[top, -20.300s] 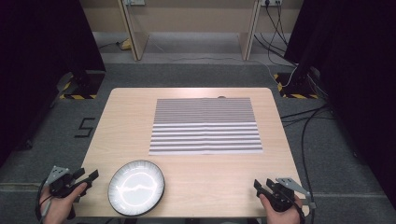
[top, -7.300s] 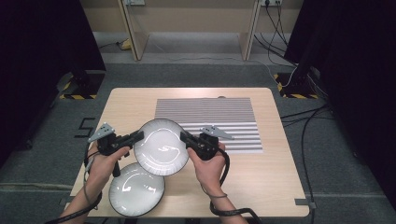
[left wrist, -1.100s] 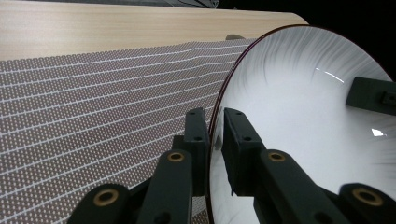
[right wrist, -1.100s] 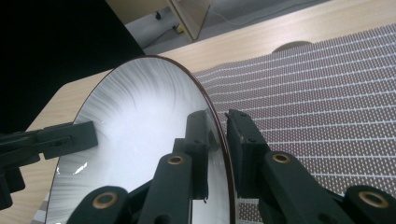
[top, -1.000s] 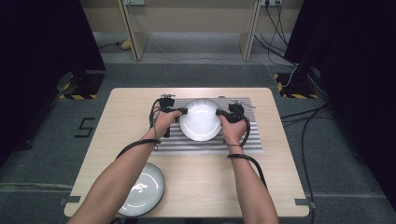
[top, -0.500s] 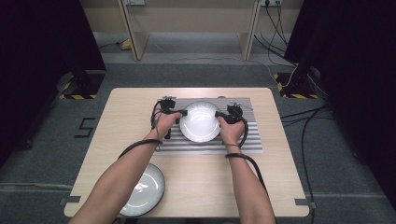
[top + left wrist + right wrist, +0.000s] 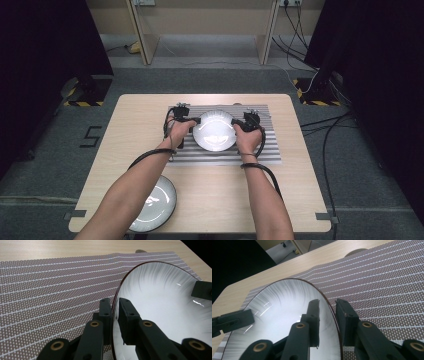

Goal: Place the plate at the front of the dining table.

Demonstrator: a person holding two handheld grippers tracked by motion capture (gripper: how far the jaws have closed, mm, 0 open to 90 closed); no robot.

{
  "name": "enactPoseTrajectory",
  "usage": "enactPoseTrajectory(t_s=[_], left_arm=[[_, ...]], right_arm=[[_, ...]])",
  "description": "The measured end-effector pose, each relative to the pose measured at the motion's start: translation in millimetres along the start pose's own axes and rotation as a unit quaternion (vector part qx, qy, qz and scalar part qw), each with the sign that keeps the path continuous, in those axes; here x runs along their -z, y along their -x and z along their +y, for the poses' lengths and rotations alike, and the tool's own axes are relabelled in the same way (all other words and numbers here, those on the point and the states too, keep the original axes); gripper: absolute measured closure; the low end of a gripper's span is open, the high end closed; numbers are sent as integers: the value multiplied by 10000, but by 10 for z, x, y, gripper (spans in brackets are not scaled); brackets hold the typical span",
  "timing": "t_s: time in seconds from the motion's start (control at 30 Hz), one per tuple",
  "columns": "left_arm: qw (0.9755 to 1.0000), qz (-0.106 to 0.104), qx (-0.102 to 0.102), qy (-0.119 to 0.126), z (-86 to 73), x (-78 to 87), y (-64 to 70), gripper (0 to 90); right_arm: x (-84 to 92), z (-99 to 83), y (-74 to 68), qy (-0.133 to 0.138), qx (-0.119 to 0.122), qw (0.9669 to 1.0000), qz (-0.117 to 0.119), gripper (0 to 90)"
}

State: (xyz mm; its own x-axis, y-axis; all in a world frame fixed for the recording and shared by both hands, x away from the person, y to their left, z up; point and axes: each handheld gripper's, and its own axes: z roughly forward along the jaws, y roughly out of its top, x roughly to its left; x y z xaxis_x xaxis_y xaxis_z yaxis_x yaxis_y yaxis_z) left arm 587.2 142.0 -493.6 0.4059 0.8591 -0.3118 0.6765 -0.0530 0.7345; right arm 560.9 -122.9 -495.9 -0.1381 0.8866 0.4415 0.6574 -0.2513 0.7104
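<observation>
A white plate (image 7: 214, 131) with a dark rim lies on the striped placemat (image 7: 255, 154) at the middle of the table. My left gripper (image 7: 193, 120) is at its left edge; in the left gripper view it (image 7: 114, 301) is shut on the plate's rim (image 7: 160, 297). My right gripper (image 7: 235, 123) is at the plate's right edge. In the right gripper view its jaws (image 7: 328, 302) straddle the rim of the plate (image 7: 282, 307) with a gap on both sides; they have just been opening.
A second white plate (image 7: 154, 202) sits at the near left corner of the wooden table (image 7: 300, 200). The placemat (image 7: 50, 290) is slightly rippled near its far edge. Cables trail from both grippers along the forearms. Dark curtains flank the table.
The plate and both hands have edged slightly nearer to the person over the placemat. Otherwise the high view looks the same.
</observation>
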Motion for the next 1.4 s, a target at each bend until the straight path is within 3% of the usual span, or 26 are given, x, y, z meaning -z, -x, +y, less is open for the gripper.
enactPoseTrajectory(t_s=[0.2,0.53,0.77,0.9,1.1,1.3,1.4], left_arm=[[9999,92,48,-85,-34,-21,-15,798],[9998,157,-56,111,45,23,-6,750],[9994,260,-106,214,95,103,-22,575],[9996,140,6,231,121,158,-31,473],[9992,46,-74,397,154,253,-5,420],[9992,87,-66,372,146,332,7,338],[9991,107,-155,374,139,375,11,317]], right_arm=[[-11,5,15,-25,1,10000,-76,677],[39,61,37,2,153,9998,-158,595],[78,71,2,-37,255,9995,-175,509],[135,74,-13,-112,286,9994,-159,473],[230,63,-39,-22,372,9993,-93,455],[337,83,-54,-24,460,9989,-55,444],[382,75,-47,-21,505,9987,-54,443]])
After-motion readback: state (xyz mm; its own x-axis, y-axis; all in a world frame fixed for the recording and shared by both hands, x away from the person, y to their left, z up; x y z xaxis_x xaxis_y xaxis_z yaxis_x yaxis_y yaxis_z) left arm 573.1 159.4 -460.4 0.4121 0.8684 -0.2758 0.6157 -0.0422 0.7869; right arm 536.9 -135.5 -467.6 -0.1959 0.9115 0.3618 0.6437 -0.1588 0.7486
